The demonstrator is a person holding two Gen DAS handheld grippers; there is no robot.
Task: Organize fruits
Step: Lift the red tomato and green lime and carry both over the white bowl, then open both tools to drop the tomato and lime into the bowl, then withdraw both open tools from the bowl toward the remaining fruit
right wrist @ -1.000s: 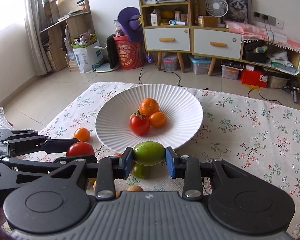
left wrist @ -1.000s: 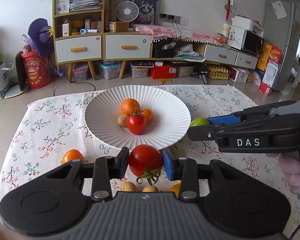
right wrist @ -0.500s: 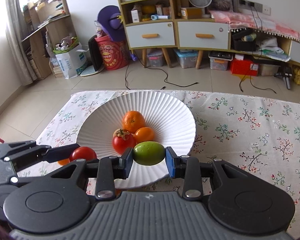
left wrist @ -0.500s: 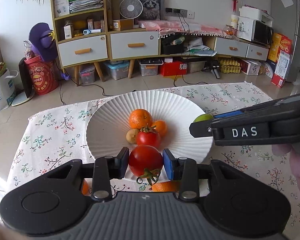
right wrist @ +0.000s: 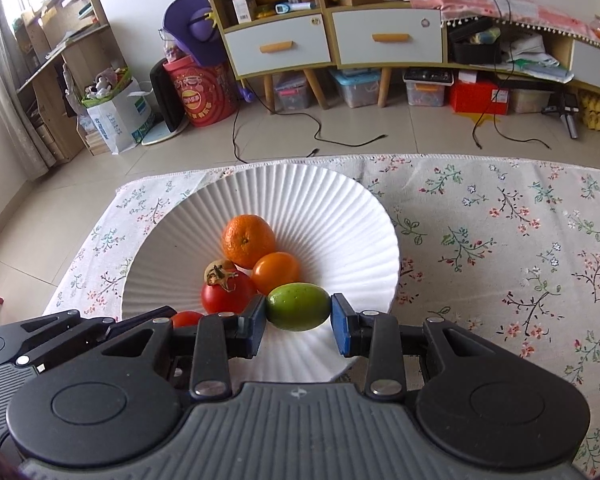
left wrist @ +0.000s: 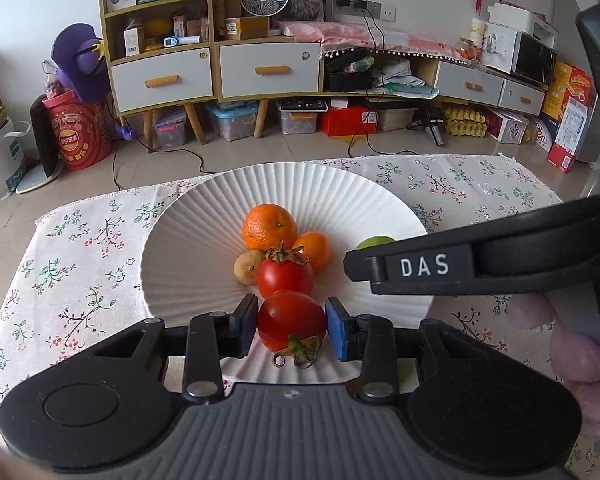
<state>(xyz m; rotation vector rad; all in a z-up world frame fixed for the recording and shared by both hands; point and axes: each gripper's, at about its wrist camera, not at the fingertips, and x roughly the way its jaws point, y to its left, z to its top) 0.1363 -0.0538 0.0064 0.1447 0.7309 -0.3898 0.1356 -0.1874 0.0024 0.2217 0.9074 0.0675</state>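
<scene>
A white ribbed plate (left wrist: 204, 240) (right wrist: 340, 216) sits on the flowered cloth. It holds a large orange (left wrist: 269, 227) (right wrist: 248, 240), a smaller orange fruit (left wrist: 314, 248) (right wrist: 275, 272), a red tomato (left wrist: 286, 278) (right wrist: 226, 298) and a small tan fruit (left wrist: 247, 267). My left gripper (left wrist: 291, 325) is shut on a second red tomato (left wrist: 290, 320), held over the plate's near rim. My right gripper (right wrist: 298, 311) is shut on a green lime (right wrist: 298, 306) over the plate's near right part. In the left wrist view the right gripper's black finger (left wrist: 440, 268) hides most of the lime (left wrist: 374, 242).
The flowered tablecloth (right wrist: 500, 232) stretches to the right of the plate. Beyond the table lie a tiled floor with cables (right wrist: 320, 136), a low wooden cabinet with drawers (left wrist: 220, 68) and storage boxes beneath it. A hand in a pink glove (left wrist: 572, 352) holds the right gripper.
Both grippers moved forward from the cloth in front of the plate to above the plate, each still carrying its fruit. The loose fruits on the cloth dropped out of view.
</scene>
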